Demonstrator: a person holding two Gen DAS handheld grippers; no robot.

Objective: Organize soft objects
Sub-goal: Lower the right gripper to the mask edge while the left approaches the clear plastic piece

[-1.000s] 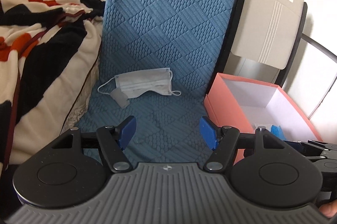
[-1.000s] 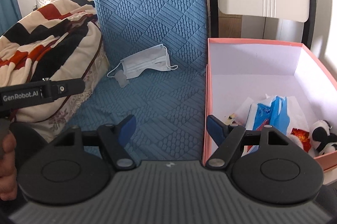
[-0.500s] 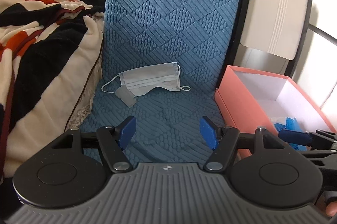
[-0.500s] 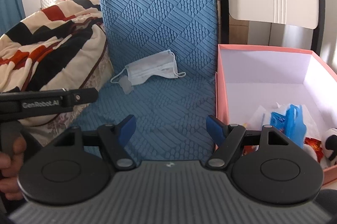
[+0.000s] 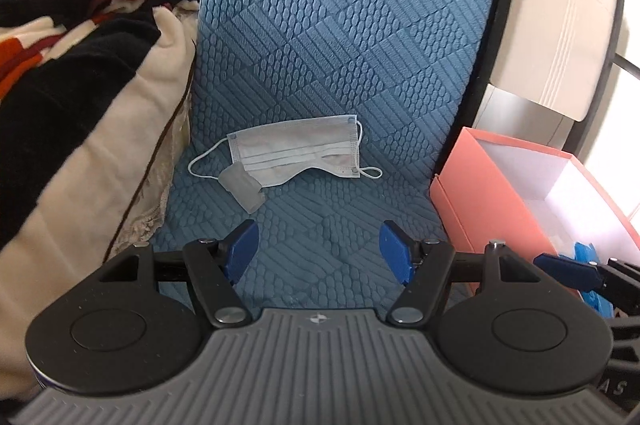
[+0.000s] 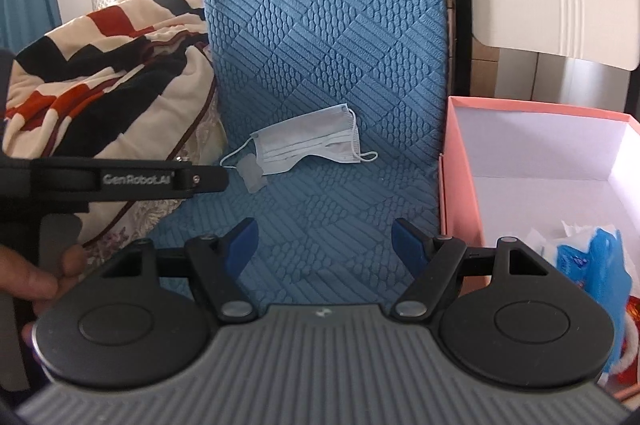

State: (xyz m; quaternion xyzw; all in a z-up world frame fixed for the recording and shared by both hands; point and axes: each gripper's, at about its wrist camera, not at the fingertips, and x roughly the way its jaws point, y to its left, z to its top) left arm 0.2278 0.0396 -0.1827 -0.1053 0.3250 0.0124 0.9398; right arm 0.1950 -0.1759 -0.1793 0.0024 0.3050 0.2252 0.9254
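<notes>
Both spread, empty claws, left claw [image 5: 316, 251] and right claw [image 6: 322, 249], approach the pale-blue pleated face mask [image 5: 298, 155]; pinching only its thin ear loop could let it slip.

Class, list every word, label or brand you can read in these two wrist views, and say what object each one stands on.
"GenRobot.AI": white lettering along the side of the left gripper, seen in the right wrist view.
Print on the blue packet inside the pink box: too blurred to read.
White letters at the lower right edge of the left wrist view: cut off, unreadable.
</notes>
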